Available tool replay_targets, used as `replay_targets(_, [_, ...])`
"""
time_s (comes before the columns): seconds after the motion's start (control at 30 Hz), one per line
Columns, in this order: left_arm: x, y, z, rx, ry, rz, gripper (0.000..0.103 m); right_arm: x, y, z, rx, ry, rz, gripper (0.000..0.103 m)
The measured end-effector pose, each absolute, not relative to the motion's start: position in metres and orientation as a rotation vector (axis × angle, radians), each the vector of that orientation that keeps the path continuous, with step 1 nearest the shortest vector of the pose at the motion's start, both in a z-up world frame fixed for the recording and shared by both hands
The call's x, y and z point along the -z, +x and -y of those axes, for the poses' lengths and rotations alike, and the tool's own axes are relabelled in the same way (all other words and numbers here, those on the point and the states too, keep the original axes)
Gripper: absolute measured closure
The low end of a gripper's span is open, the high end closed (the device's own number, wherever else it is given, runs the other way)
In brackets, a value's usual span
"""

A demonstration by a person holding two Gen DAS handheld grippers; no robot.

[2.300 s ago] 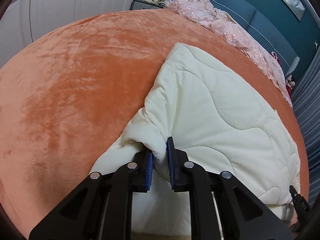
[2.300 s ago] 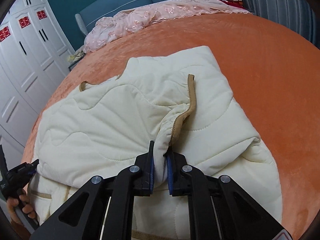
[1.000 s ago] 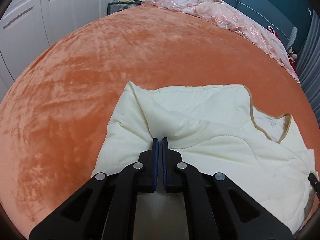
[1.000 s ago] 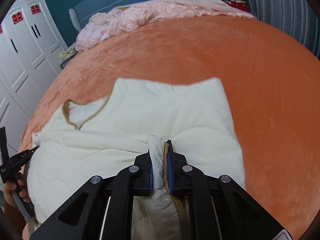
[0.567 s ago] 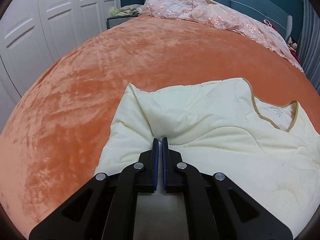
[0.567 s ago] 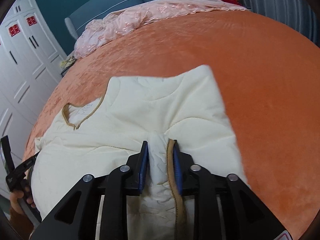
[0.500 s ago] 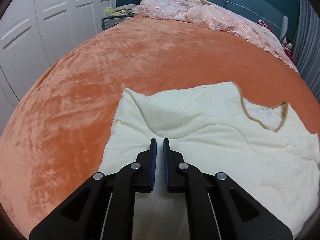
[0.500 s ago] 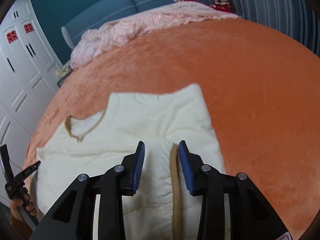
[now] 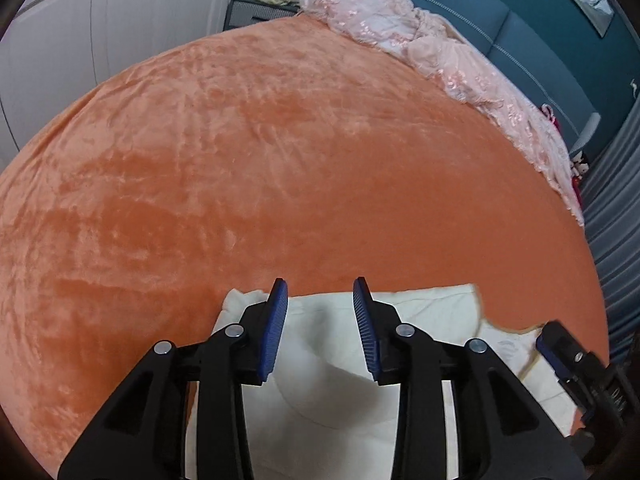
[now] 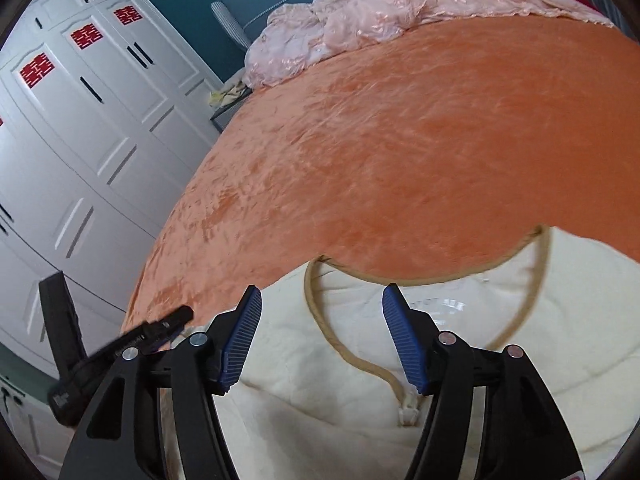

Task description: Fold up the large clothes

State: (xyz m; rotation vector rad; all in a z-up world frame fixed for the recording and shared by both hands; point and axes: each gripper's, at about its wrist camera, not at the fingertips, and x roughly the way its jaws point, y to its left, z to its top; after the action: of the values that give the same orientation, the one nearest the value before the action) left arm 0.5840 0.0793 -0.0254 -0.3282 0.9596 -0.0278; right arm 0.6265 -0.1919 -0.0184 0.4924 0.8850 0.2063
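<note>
Left claw hangs released above the cream quilted garment, its blue pads spread wide with nothing between them, as I look down its fingers. My right claw is likewise released, jaws apart over the tan-trimmed neckline of the same garment, gripping no cloth. That garment lies flat on the orange bedspread at the near edge of the bed, its far hem running straight across the plush surface. From the left wrist view, the right claw shows at the lower right, just over the garment's collar side; from the right wrist view, the left claw appears at the lower left, near the bed's left edge. A pink lace coverlet is bunched along the far edge of the bed, against the teal headboard. White wardrobe doors stand beside the bed.
</note>
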Motion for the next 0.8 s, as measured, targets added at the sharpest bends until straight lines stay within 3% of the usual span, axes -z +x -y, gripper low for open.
replay_targets(0.17, [0.061, 0.570, -0.084, 0.031, -0.303, -0.881, 0.069, 0.052, 0.655, 0.162, -0.231, 0.477, -0.967, 0.041])
replay_targets(0.2, [0.062, 0.568, -0.084, 0.032, -0.300, -0.865, 0.069, 0.055, 0.655, 0.155, -0.257, 0.451, -0.966, 0.045])
replay_targets(0.23, [0.063, 0.567, -0.084, 0.033, -0.300, -0.854, 0.069, 0.058, 0.654, 0.148, -0.286, 0.420, -0.966, 0.052])
replay_targets(0.27, [0.063, 0.565, -0.084, 0.035, -0.301, -0.845, 0.069, 0.062, 0.652, 0.141, -0.315, 0.387, -0.973, 0.081])
replay_targets(0.3, [0.063, 0.564, -0.085, 0.038, -0.304, -0.838, 0.069, 0.067, 0.650, 0.136, -0.321, 0.357, -0.983, 0.097])
replay_targets(0.47, [0.063, 0.561, -0.083, 0.038, -0.289, -0.811, 0.069, 0.072, 0.632, 0.158, -0.233, 0.431, -0.876, 0.102])
replay_targets(0.57, [0.063, 0.561, -0.078, 0.022, -0.257, -0.809, 0.069, 0.089, 0.634, 0.177, -0.186, 0.543, -0.902, 0.103])
replay_targets(0.7, [0.059, 0.566, -0.065, -0.024, -0.169, -0.845, 0.069, 0.071, 0.633, 0.170, -0.141, 0.423, -0.930, 0.103])
replay_targets(0.73, [0.054, 0.567, -0.060, -0.041, -0.126, -0.864, 0.069, 0.059, 0.622, 0.175, -0.092, 0.387, -0.898, 0.102])
replay_targets(0.8, [0.035, 0.557, -0.050, -0.052, -0.049, -0.839, 0.071, 0.033, 0.590, 0.207, -0.069, 0.398, -0.778, 0.085])
